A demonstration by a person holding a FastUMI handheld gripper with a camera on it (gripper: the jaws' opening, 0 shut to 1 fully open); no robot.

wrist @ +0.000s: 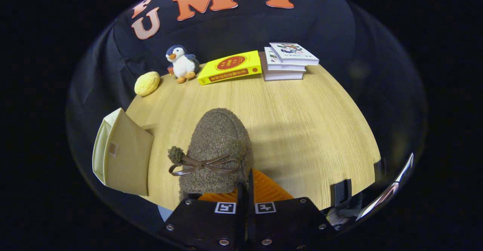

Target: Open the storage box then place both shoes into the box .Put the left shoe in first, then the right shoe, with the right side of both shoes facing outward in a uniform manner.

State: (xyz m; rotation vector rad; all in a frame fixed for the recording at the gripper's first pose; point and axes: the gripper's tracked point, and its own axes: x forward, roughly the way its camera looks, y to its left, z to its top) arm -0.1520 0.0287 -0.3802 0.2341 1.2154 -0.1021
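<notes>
A brown fuzzy shoe (217, 141) with a brown bow and pom-poms points away from me, toe toward the far side of the wooden table (302, 115). My gripper (245, 186) is shut on the shoe's rear edge, with the fingers pressed close together. The shoe casts a shadow on the table to its right, so it seems lifted. To the left of the shoe stands the beige fabric storage box (122, 153), with a flat panel bearing a small tab turned toward the shoe. I cannot tell whether the box is open.
Along the far edge stand a penguin plush (182, 64), a yellow bun-shaped toy (147, 83), a yellow book (229, 68) and a stack of white books (288, 60). Black clamps (341, 192) sit at the table's near right edge.
</notes>
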